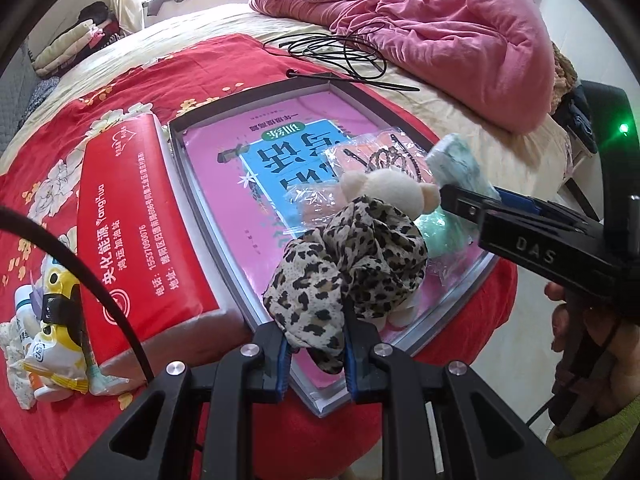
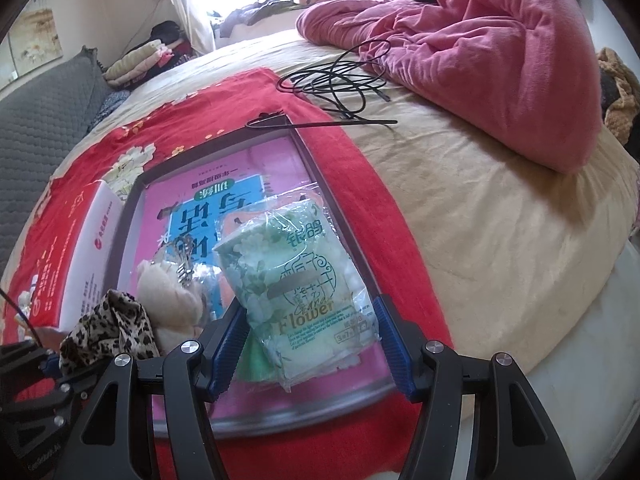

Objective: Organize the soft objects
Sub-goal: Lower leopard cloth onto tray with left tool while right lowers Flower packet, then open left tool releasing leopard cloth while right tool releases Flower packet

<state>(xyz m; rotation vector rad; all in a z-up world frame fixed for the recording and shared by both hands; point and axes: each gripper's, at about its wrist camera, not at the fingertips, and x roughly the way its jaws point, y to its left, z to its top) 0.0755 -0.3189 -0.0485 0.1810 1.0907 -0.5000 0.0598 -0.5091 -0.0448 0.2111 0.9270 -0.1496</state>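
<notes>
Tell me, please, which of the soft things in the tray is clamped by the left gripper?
The leopard-print scrunchie: the left gripper is shut on it. The cream plush lies free, and the green tissue pack sits between the right gripper's open fingers.

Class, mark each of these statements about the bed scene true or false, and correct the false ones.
1. The left gripper is shut on the leopard-print cloth. True.
2. The right gripper is clamped shut on the green tissue pack. False: its jaws stand open on either side of the pack.
3. The black cable lies inside the tray. False: it lies on the bed beyond the tray.
4. The red tissue pack lies outside the tray, beside it. True.
</notes>
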